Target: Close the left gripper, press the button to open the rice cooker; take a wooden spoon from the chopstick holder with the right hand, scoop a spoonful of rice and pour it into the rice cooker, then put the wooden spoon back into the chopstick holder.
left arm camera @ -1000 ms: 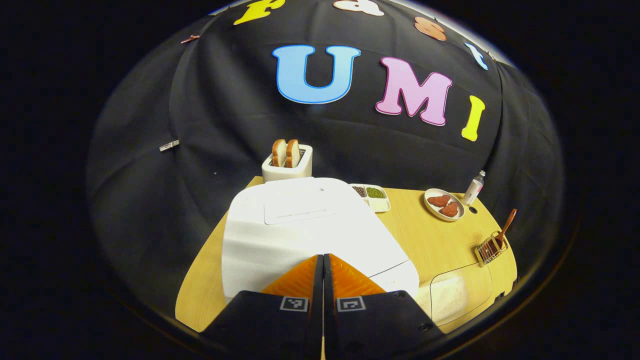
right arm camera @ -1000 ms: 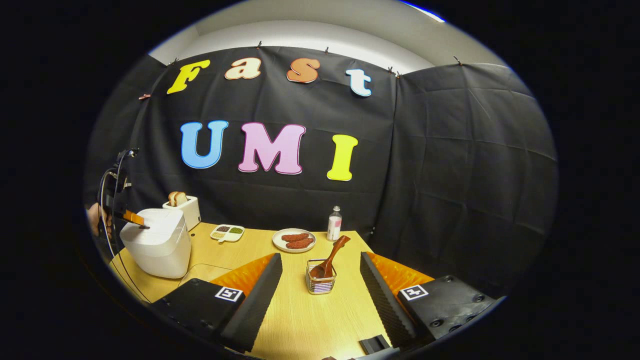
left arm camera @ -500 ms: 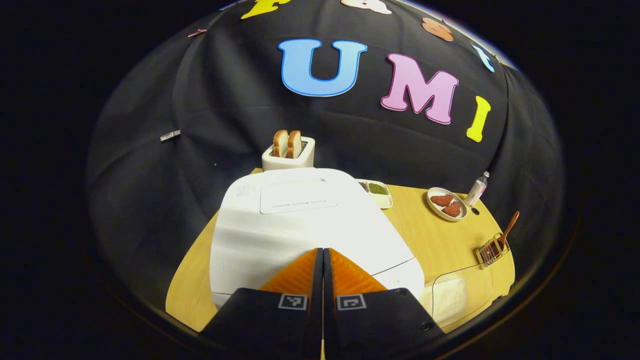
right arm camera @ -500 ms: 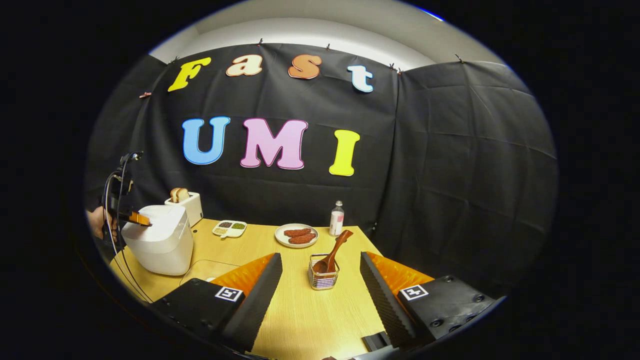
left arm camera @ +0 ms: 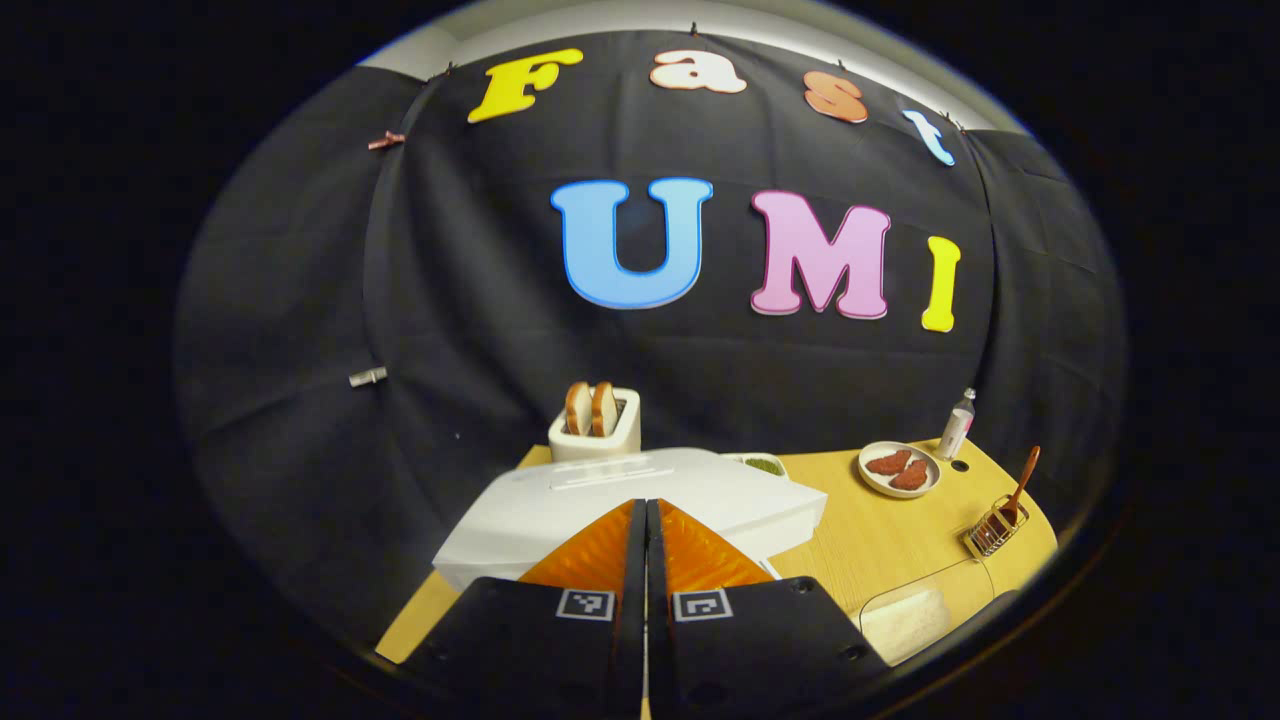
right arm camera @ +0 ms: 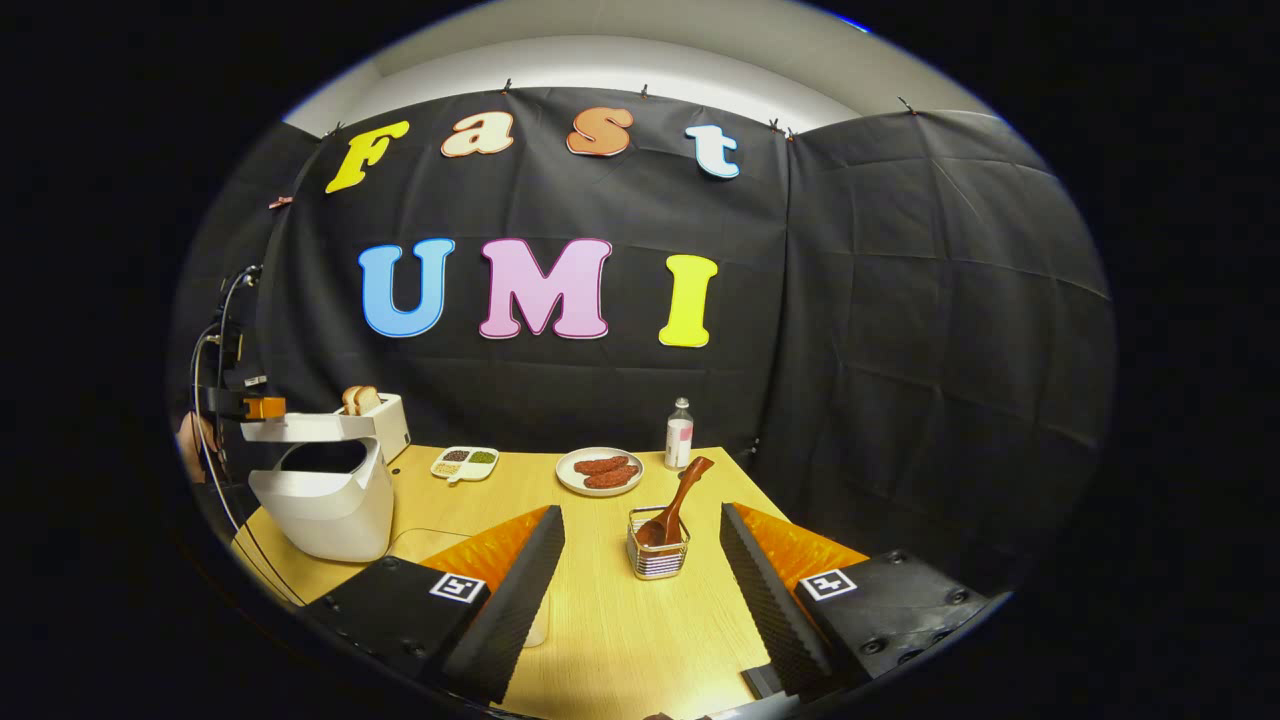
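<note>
Right gripper view, nearest first: the right gripper [right arm camera: 640,560] hangs over the wooden table [right arm camera: 610,640] with its fingers spread wide and nothing between them. Just ahead, framed by the two fingers but touching neither, stands the chopstick holder [right arm camera: 657,556], a small wire basket, with the wooden spoon [right arm camera: 676,502] in it, bowl down and handle leaning up to the right. Beyond lie a plate [right arm camera: 600,471] of reddish pieces, a small bottle [right arm camera: 679,446] and a divided dish [right arm camera: 465,463] of grains. At far left sits the white rice cooker [right arm camera: 325,500], its lid [right arm camera: 300,428] lifted partway so a dark gap shows beneath; the left gripper [right arm camera: 262,408] is at the lid's front edge, a hand [right arm camera: 190,450] behind it. A toaster [right arm camera: 385,420] with bread stands behind the cooker. In the left gripper view, that gripper's fingers [left arm camera: 600,550] are pressed together with nothing between them, lying just over the raised white lid, and a clear container of rice [left arm camera: 905,620] rests low at right.
</note>
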A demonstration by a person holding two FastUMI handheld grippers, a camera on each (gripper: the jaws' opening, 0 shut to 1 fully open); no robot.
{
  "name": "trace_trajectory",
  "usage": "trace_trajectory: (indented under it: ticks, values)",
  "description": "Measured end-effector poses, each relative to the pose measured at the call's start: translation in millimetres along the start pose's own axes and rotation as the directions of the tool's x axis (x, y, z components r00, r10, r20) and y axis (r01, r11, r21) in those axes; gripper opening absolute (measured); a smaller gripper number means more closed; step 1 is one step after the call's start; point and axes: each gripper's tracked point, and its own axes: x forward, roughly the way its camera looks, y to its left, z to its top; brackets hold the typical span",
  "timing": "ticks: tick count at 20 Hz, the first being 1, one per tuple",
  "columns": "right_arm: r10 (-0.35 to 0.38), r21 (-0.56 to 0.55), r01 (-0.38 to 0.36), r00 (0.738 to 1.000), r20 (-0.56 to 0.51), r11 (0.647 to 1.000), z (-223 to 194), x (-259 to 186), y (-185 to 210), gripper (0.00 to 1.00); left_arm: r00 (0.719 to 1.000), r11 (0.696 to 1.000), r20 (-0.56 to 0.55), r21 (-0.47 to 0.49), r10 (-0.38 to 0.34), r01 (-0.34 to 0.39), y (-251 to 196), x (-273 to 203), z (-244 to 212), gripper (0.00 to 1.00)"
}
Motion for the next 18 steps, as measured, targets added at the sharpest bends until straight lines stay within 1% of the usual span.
trace_trajectory:
  ticks: [3, 6, 9, 12, 14, 16, 17, 18]
  values:
    - [0.001, -0.004, 0.0, 1.0, 0.006, 1.0, 0.1, 0.4, 5.8, 0.98, 0.999, 1.0, 0.039, 0.003, -0.021, 0.021, -8.8, -25.7, 12.3, 0.07]
    - [-0.008, 0.005, 0.008, 1.0, 0.0, 1.0, -1.3, -1.0, 9.7, 0.98, 0.997, 0.998, 0.047, -0.031, -0.054, 0.055, -16.2, -54.1, 14.6, 0.07]
    - [-0.018, 0.028, 0.018, 1.0, 0.001, 0.999, -0.8, -2.5, 14.8, 0.98, 0.997, 0.995, 0.048, -0.068, -0.065, 0.068, -16.3, -84.6, 7.9, 0.08]
    - [-0.038, 0.01, 0.038, 0.999, 0.008, 0.999, 1.5, -0.6, 12.8, 0.98, 0.995, 0.991, 0.034, -0.086, -0.096, 0.098, -22.4, -112.6, -2.0, 0.09]
    - [-0.044, 0.005, 0.044, 0.999, 0.008, 0.999, 3.9, 6.1, 9.7, 0.98, 0.993, 0.99, 0.031, -0.084, -0.11, 0.113, -26.2, -124.0, -6.7, 0.11]
    - [-0.042, 0.049, 0.042, 0.999, -0.007, 0.998, 6.7, 15.7, 5.8, 0.98, 0.993, 0.988, 0.036, -0.104, -0.114, 0.118, -31.3, -132.7, -10.4, 0.14]
    - [-0.033, 0.067, 0.033, 0.999, -0.003, 0.997, 10.3, 22.6, 4.8, 0.98, 0.993, 0.987, 0.033, -0.115, -0.112, 0.115, -34.6, -136.9, -13.7, 0.19]
    - [-0.03, 0.062, 0.029, 1.0, 0.004, 0.998, 11.2, 31.8, 2.0, 0.98, 0.993, 0.986, 0.025, -0.123, -0.113, 0.115, -39.9, -138.9, -18.0, 0.23]
